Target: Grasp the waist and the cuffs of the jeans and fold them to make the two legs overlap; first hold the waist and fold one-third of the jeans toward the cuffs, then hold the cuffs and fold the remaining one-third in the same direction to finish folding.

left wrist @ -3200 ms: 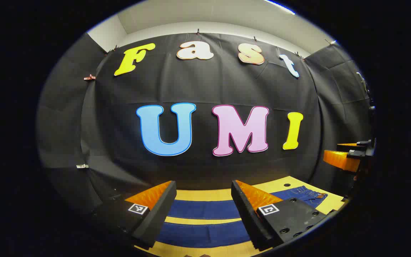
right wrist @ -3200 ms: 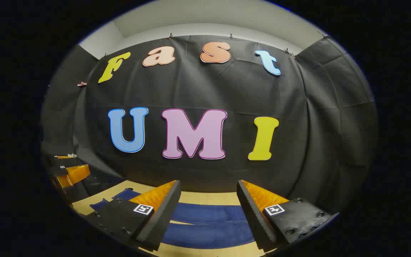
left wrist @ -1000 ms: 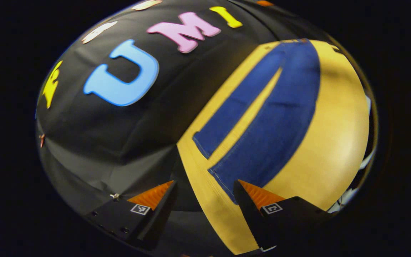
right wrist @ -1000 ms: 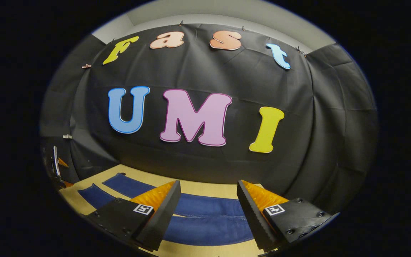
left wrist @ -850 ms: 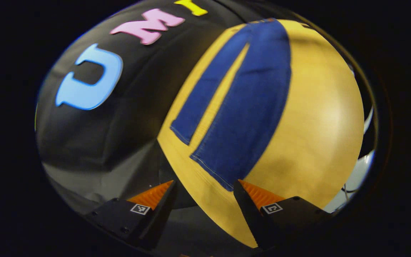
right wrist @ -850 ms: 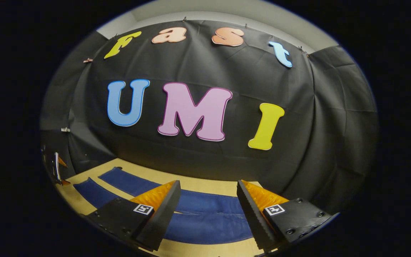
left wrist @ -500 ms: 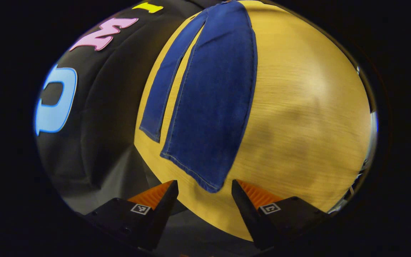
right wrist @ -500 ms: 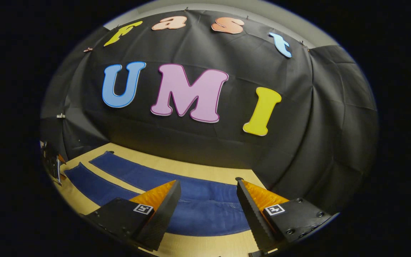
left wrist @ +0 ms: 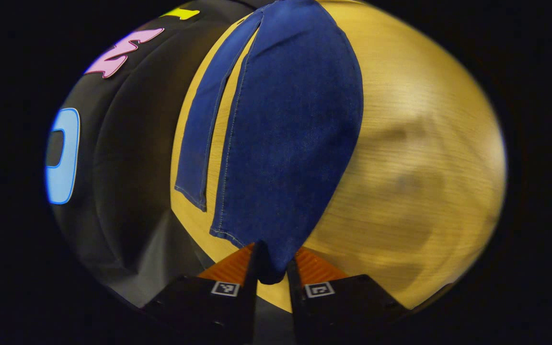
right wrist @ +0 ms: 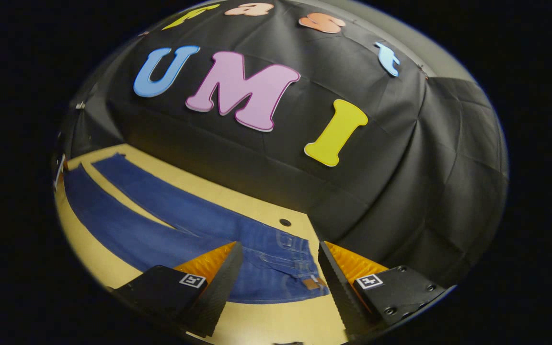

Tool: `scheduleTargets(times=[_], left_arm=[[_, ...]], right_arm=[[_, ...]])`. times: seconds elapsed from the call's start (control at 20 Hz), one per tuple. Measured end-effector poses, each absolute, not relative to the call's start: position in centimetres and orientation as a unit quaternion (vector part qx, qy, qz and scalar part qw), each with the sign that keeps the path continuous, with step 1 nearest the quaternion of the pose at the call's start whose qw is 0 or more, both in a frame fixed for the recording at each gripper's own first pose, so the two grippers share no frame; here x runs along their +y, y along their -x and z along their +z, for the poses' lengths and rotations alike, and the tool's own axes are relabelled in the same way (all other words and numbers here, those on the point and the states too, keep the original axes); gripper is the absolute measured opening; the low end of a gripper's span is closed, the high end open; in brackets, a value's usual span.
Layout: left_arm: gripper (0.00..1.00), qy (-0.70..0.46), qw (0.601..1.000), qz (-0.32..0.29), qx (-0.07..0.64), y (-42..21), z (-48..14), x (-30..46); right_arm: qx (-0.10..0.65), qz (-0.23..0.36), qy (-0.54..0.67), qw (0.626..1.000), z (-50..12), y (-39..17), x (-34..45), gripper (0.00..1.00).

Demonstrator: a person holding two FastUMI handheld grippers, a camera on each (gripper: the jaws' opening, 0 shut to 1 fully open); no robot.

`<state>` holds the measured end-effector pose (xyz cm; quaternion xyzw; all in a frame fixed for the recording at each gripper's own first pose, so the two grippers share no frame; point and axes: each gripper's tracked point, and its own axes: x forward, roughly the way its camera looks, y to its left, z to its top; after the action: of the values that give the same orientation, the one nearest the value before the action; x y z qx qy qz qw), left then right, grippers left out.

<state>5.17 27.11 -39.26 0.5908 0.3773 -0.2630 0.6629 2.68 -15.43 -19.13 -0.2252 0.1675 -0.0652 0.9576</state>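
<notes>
On the yellow wooden table (left wrist: 424, 143), the jeans (left wrist: 285, 143) are laid flat with both legs stretched out side by side, a narrow strip of bare table showing between them. In the left gripper view, the hem corner of the nearer leg's cuff (left wrist: 269, 268) is pinched between the fingers of the left gripper (left wrist: 271, 275), at the table's edge; broad bare wood is seen beside that leg. In the right gripper view, the waist (right wrist: 300, 268) lies between the spread fingers of the right gripper (right wrist: 280, 278), untouched, with a small hole (right wrist: 285, 222) in the table just beyond it, near the black cloth wall (right wrist: 376, 182).
</notes>
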Motion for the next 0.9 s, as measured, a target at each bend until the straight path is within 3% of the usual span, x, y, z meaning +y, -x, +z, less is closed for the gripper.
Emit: scheduleTargets(times=[0.05,0.25,0.65,0.8,0.9], left_arm=[[0.22,-0.592,0.662,-0.262,0.376,-5.1,-39.0,27.0],[0.08,-0.584,0.668,-0.264,0.379,-5.6,-39.3,26.9],[0.06,-0.575,0.671,-0.265,0.385,-5.4,-39.2,26.9],[0.06,-0.582,0.67,-0.261,0.379,-5.4,-39.2,26.8],[0.06,-0.586,0.669,-0.257,0.378,-5.4,-39.3,26.8]], right_arm=[[0.173,-0.062,0.249,0.951,-19.5,-2.8,-16.5,0.97],[0.202,-0.019,0.339,0.919,-22.2,-3.7,-20.3,0.97],[0.312,0.137,0.536,0.772,-30.6,-3.4,-29.0,0.97],[0.36,0.168,0.594,0.699,-34.7,-2.9,-32.9,0.98],[0.367,0.194,0.615,0.671,-36.8,-3.2,-33.2,0.97]])
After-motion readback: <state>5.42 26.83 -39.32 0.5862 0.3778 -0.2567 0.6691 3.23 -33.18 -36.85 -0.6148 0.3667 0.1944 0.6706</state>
